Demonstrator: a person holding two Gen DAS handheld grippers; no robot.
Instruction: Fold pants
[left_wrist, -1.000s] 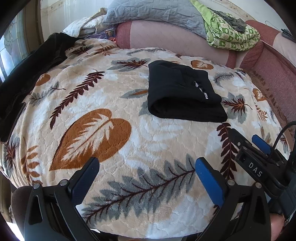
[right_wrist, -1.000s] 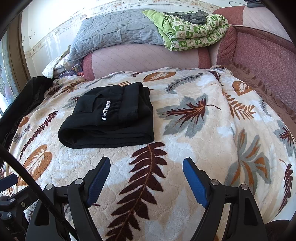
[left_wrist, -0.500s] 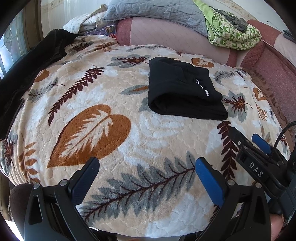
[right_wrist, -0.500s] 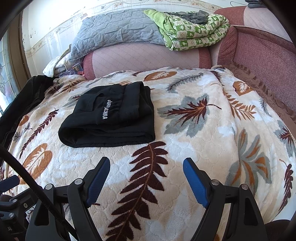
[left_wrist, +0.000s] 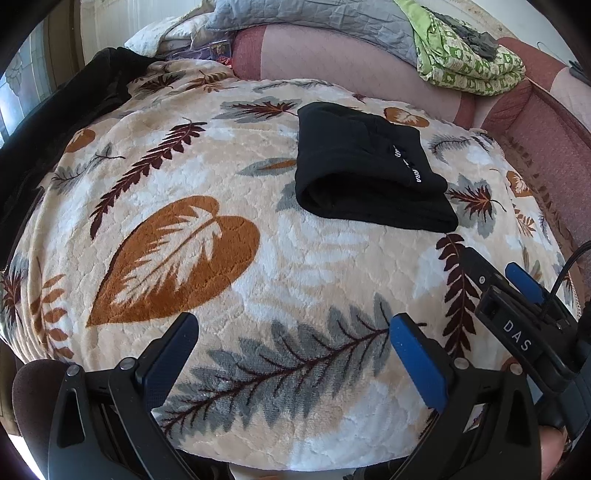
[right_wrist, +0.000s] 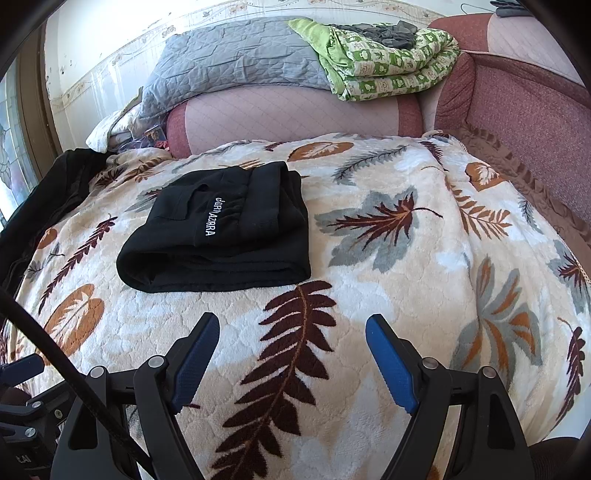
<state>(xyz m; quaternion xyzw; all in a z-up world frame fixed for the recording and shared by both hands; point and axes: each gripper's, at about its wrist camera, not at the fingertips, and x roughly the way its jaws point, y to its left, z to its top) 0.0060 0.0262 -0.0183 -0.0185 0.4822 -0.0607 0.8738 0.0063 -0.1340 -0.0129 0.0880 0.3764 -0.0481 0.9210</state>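
Note:
The black pants (left_wrist: 365, 173) lie folded into a compact rectangle with white lettering on top, on a leaf-patterned blanket (left_wrist: 229, 280). They also show in the right wrist view (right_wrist: 225, 229). My left gripper (left_wrist: 293, 334) is open and empty, near the blanket's front edge, well short of the pants. My right gripper (right_wrist: 291, 334) is open and empty, just in front of the pants' near edge. The right gripper's body also shows at the right in the left wrist view (left_wrist: 517, 306).
A dark garment (left_wrist: 55, 122) lies along the blanket's left side. A grey quilt (right_wrist: 229, 62) and a green patterned blanket (right_wrist: 391, 62) rest on the pink sofa back (right_wrist: 295, 114). The red sofa arm (right_wrist: 528, 122) rises at the right.
Both grippers have drawn back slightly from the pants, the left one more visibly. The pants have not moved. Both grippers remain open.

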